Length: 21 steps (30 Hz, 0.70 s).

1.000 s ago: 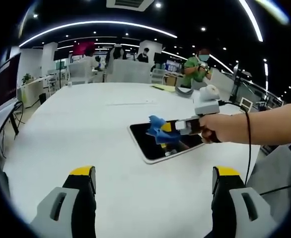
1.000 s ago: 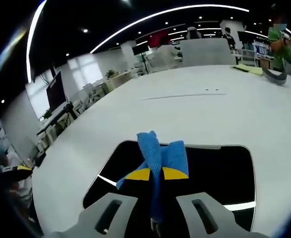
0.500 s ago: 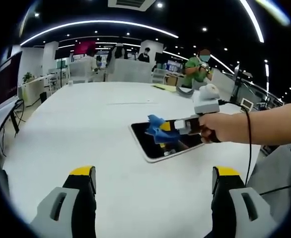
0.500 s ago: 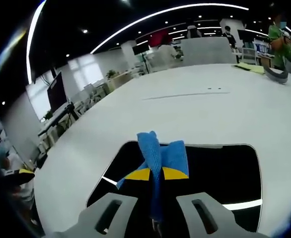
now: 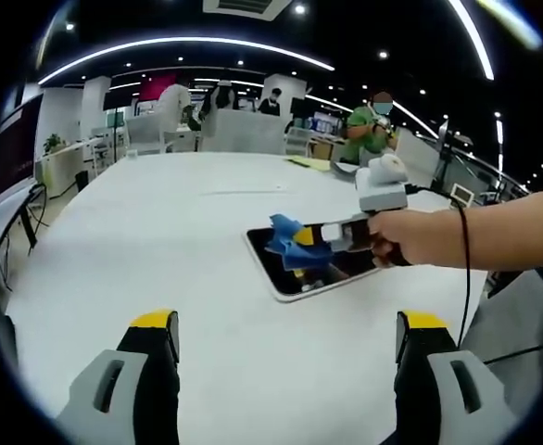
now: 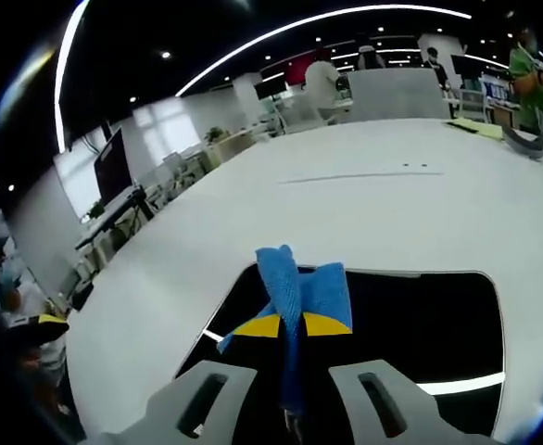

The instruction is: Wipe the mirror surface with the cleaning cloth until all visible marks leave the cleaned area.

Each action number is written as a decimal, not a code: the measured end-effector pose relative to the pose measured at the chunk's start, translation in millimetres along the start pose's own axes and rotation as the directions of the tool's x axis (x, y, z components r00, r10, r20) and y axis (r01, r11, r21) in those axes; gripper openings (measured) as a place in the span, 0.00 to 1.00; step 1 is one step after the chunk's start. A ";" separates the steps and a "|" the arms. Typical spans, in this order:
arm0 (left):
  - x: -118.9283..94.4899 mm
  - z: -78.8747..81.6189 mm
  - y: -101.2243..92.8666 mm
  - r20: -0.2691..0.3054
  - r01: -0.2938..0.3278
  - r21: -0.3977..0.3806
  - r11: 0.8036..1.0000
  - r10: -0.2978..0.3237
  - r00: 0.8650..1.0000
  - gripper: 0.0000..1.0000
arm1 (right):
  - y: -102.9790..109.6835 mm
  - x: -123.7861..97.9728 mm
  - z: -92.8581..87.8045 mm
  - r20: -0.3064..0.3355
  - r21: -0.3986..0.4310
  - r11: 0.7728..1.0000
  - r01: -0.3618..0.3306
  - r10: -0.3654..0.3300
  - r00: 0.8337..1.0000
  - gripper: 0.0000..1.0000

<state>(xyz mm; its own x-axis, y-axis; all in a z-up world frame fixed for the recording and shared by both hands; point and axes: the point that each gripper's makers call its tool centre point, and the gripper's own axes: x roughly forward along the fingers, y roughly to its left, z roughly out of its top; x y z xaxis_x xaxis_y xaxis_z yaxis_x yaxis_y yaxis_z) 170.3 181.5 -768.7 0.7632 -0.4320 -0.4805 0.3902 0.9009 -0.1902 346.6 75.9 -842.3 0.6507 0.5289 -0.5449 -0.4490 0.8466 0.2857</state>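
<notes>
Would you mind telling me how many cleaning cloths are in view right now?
1. A blue cloth is clamped in the right gripper, over the near-left part of the mirror on the white table. Others could be hidden outside the views.

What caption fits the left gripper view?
Right gripper holding blue cloth over the mirror on a white table.

Right gripper (image 5: 301, 243), blue cloth (image 5: 288, 243) on mirror (image 5: 295, 276)
</notes>
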 end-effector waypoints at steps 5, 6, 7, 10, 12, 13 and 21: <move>-1.2 0.7 0.8 0.001 -0.002 0.002 1.000 0.002 1.000 0.98 | 3.3 6.9 1.6 -0.005 -0.003 1.000 -0.010 0.010 1.000 0.03; -1.8 0.5 1.5 0.001 -0.004 0.002 1.000 0.004 1.000 0.98 | 5.2 7.8 1.7 -0.007 -0.008 1.000 -0.014 0.014 1.000 0.03; -2.0 0.2 1.9 0.000 -0.005 0.001 1.000 0.005 1.000 0.98 | 5.2 8.4 2.0 -0.009 -0.009 1.000 -0.016 0.016 1.000 0.03; -2.8 -0.4 2.6 -0.002 -0.008 0.000 1.000 0.008 1.000 0.98 | 8.8 11.6 2.2 -0.011 -0.013 1.000 -0.022 0.022 1.000 0.03; -3.0 -0.4 2.7 -0.002 -0.008 -0.001 1.000 0.008 1.000 0.98 | 10.5 14.6 2.9 -0.012 -0.014 1.000 -0.026 0.026 1.000 0.03; -3.1 -0.3 2.8 -0.001 -0.009 -0.002 1.000 0.009 1.000 0.98 | 11.5 15.2 2.8 -0.013 -0.018 0.999 -0.028 0.027 1.000 0.03; -4.4 -1.3 3.7 -0.003 -0.013 -0.003 1.000 0.013 1.000 0.98 | 20.0 15.5 1.3 -0.021 -0.034 0.999 -0.043 0.042 0.999 0.03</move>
<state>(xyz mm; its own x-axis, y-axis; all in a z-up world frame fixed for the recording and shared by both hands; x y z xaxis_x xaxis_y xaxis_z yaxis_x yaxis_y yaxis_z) 167.8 186.8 -768.3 0.7668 -0.4200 -0.4854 0.3783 0.9066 -0.1868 348.5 101.2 -844.1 0.6183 0.5626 -0.5488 -0.4966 0.8209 0.2820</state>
